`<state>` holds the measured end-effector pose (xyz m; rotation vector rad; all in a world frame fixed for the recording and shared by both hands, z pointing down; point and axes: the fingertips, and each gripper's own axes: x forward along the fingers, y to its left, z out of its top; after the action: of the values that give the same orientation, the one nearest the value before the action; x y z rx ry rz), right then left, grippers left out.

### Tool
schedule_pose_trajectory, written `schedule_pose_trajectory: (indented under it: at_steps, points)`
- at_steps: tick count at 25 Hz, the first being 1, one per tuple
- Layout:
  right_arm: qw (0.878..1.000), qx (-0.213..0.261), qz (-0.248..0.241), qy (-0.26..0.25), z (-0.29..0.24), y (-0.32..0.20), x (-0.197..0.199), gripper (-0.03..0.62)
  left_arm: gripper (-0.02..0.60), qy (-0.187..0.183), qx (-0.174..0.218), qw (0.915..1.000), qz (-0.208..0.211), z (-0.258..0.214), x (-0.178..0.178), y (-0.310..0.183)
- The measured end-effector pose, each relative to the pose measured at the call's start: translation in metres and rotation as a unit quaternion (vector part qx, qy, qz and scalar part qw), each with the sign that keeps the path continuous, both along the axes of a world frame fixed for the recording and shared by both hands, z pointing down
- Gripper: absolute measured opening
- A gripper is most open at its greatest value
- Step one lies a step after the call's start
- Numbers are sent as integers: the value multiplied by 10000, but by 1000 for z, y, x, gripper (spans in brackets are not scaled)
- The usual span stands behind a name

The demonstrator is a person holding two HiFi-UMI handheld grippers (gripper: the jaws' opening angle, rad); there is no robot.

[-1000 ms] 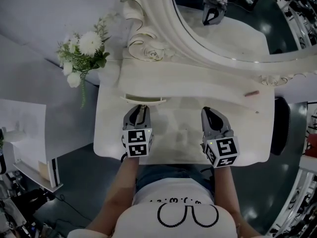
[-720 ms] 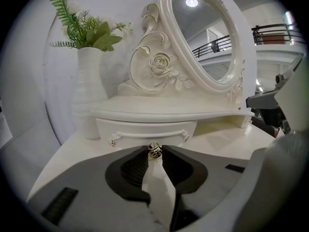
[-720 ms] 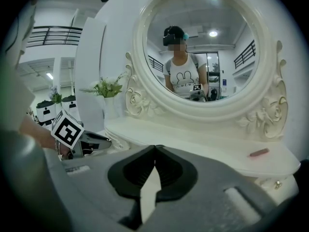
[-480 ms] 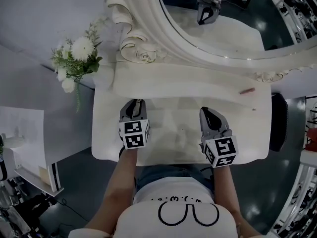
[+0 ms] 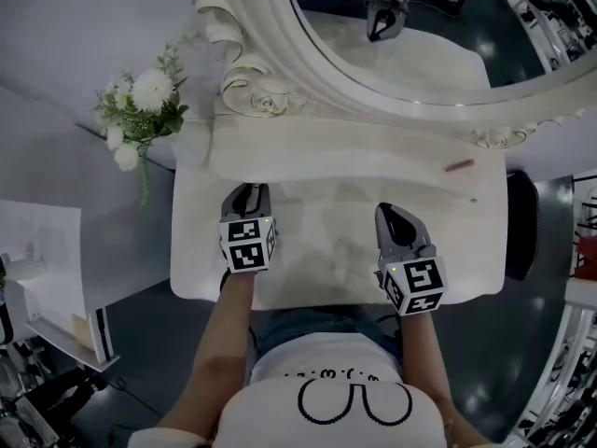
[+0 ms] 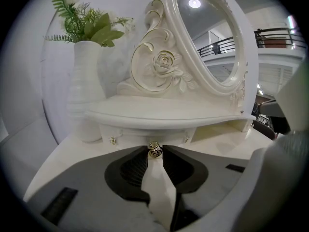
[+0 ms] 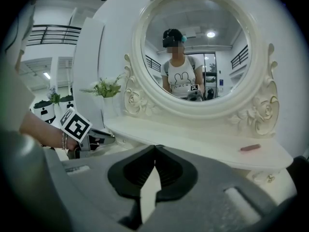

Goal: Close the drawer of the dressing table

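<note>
The dressing table's drawer front (image 6: 135,135) sits flush under the curved upper shelf (image 6: 164,115). Its gold knob (image 6: 154,150) is pinched between the tips of my left gripper (image 6: 154,153). In the head view the left gripper (image 5: 250,190) reaches up to the shelf's edge (image 5: 373,152), and the drawer is hidden beneath that shelf. My right gripper (image 5: 392,211) hovers over the table top (image 5: 317,250) to the right. Its jaws are shut on nothing, with the tips meeting in the right gripper view (image 7: 154,148).
A white vase of flowers (image 5: 140,110) stands at the table's back left corner. The oval mirror (image 5: 420,35) in its carved frame rises behind the shelf. A small reddish stick (image 5: 458,165) lies on the shelf's right part. A dark chair (image 5: 522,222) stands right of the table.
The drawer front stuck out from under the shelf a second ago and has slid in out of sight. My left gripper moved toward the mirror with it. The right gripper stayed put.
</note>
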<state>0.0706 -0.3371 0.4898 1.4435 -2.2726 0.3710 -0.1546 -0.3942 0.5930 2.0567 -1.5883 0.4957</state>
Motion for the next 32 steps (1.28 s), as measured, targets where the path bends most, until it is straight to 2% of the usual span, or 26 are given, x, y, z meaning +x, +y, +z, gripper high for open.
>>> schedule_pose_trajectory:
  at_steps: [5, 11, 20, 25, 32]
  points:
    - [10000, 40, 19, -42, -2, 14, -8, -2, 114, -10, -82, 9999, 108, -5, -1, 15]
    - [9997, 153, 128, -125, -8, 39, -23, -2, 114, -12, 71, 9996, 274, -21, -11, 43]
    - [9963, 370, 716, -312, -27, 96, -24, -2, 114, -23, 454, 9976, 519, -50, -33, 93]
    - [9949, 573, 746, -362, -44, 113, -29, -2, 114, -120, 757, 9958, 505, -68, -45, 115]
    - [9911, 1241, 430, -211, -89, 124, -39, -2, 114, 87, 1588, 9867, 350, -132, -51, 130]
